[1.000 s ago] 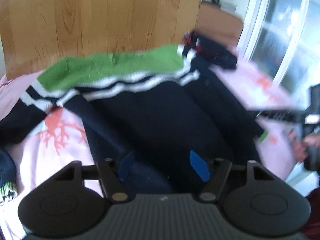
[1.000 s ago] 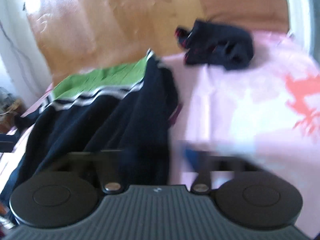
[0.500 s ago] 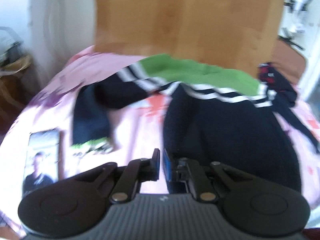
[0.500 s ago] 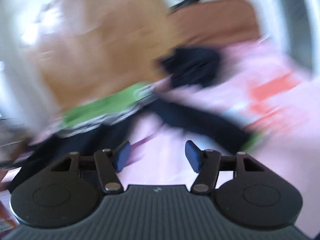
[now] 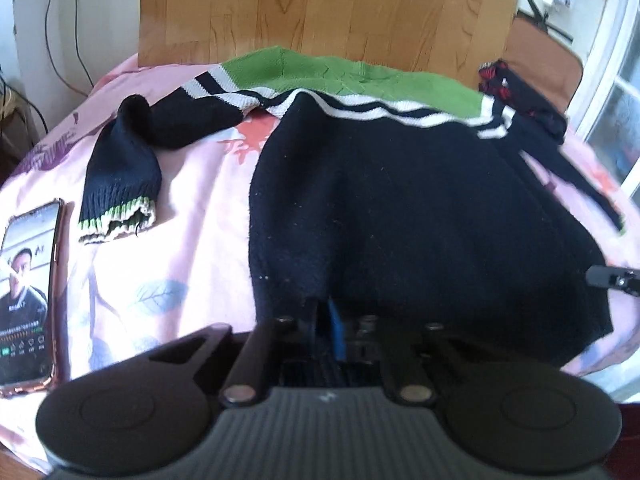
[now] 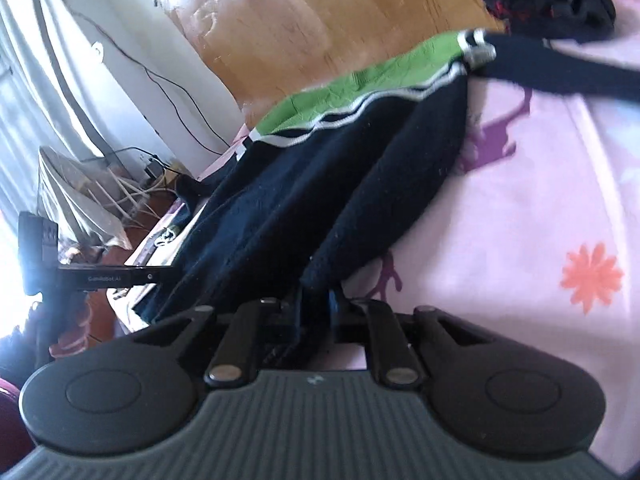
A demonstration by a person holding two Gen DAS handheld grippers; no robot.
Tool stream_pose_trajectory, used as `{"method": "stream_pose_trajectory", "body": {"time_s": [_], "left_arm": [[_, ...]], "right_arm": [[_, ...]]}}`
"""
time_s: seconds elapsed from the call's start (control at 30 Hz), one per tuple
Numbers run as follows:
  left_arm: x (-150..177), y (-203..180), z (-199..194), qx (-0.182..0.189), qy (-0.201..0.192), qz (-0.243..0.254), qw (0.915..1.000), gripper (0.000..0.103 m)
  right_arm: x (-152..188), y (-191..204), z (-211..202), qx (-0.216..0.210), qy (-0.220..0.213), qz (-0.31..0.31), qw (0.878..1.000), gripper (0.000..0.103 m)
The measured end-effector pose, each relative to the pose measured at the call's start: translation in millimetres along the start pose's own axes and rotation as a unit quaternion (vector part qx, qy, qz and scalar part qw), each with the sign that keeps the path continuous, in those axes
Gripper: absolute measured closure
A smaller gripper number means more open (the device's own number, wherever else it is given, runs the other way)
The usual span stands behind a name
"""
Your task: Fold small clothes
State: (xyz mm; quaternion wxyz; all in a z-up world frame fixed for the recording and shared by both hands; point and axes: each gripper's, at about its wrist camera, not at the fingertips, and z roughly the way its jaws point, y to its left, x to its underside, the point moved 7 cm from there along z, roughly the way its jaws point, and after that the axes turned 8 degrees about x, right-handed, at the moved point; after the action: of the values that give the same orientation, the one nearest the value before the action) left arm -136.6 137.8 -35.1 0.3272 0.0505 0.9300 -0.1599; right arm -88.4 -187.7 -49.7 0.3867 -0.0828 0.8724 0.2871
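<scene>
A small navy sweater (image 5: 400, 200) with a green yoke and white stripes lies spread on the pink bedsheet (image 5: 160, 280). Its left sleeve (image 5: 120, 184) bends down toward me, cuff green and white. My left gripper (image 5: 326, 320) is shut on the sweater's bottom hem near its left corner. In the right wrist view my right gripper (image 6: 320, 308) is shut on the hem at the right corner of the sweater (image 6: 320, 200), which is lifted into folds. The right sleeve (image 6: 560, 72) stretches away to the right.
A phone (image 5: 28, 296) with a lit screen lies on the sheet at the left. A dark red-trimmed garment (image 5: 520, 92) lies at the far right by the wooden headboard (image 5: 320, 8). The other gripper's tip (image 5: 612, 276) shows at the right edge. Cables and clutter (image 6: 100, 184) are beside the bed.
Both grippers came to the sweater's bottom hem and closed on it; the right was open half a second ago. The left view swung left, so sleeve and phone now show.
</scene>
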Motion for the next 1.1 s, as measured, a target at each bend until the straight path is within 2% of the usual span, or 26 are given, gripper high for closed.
{"method": "stream_pose_trajectory", "body": {"time_s": [0.07, 0.17, 0.23, 0.3, 0.37, 0.43, 0.5, 0.6, 0.7, 0.8, 0.87, 0.97, 1.03, 1.07, 1.1], "left_arm": [[-1, -6, -12, 0.013, -0.015, 0.01, 0.9998, 0.097], [3, -16, -23, 0.035, -0.017, 0.025, 0.9989, 0.097], [8, -14, -16, 0.019, -0.002, 0.031, 0.9993, 0.097], [16, -9, -4, 0.008, 0.022, 0.02, 0.9995, 0.094], [15, -3, -5, 0.015, 0.022, 0.008, 0.9996, 0.091], [9, 3, -16, 0.003, 0.008, 0.015, 0.9999, 0.08], [-6, 12, -30, -0.026, -0.025, 0.02, 0.9992, 0.079], [-35, 22, -40, -0.044, -0.061, 0.002, 0.9972, 0.079], [-65, 14, -32, -0.03, -0.087, -0.004, 0.9957, 0.079], [-94, -7, -8, 0.001, -0.09, 0.012, 0.9958, 0.078], [-113, -23, 12, 0.015, -0.087, 0.029, 0.9957, 0.077], [-142, -47, 43, 0.037, -0.083, 0.05, 0.9946, 0.073], [-160, -65, 66, 0.052, -0.076, 0.058, 0.994, 0.073], [-167, -72, 75, 0.058, -0.075, 0.062, 0.9936, 0.073], [-174, -79, 84, 0.062, -0.074, 0.067, 0.9931, 0.072]], "right_arm": [[-17, 0, -22, 0.038, -0.027, -0.044, 0.998, 0.09], [-31, -13, -55, 0.08, -0.024, -0.073, 0.994, 0.092], [-25, -21, -53, 0.11, -0.001, -0.087, 0.99, 0.093], [-7, -29, -36, 0.124, 0.047, -0.091, 0.987, 0.094], [6, -35, -23, 0.133, 0.07, -0.092, 0.984, 0.091], [-2, -39, -26, 0.118, 0.058, -0.073, 0.989, 0.088], [-19, -46, -39, 0.113, 0.019, -0.046, 0.992, 0.075], [-49, -73, -56, 0.145, -0.046, 0.005, 0.988, 0.066], [-71, -110, -64, 0.174, -0.089, 0.087, 0.977, 0.062], [-73, -137, -57, 0.125, -0.092, 0.197, 0.968, 0.062], [-65, -151, -45, 0.092, -0.083, 0.261, 0.957, 0.059], [-54, -170, -33, 0.078, -0.086, 0.349, 0.93, 0.051], [-52, -187, -34, 0.082, -0.109, 0.394, 0.909, 0.043], [-53, -195, -34, 0.086, -0.12, 0.411, 0.899, 0.034], [-55, -203, -33, 0.087, -0.129, 0.425, 0.892, 0.032]]}}
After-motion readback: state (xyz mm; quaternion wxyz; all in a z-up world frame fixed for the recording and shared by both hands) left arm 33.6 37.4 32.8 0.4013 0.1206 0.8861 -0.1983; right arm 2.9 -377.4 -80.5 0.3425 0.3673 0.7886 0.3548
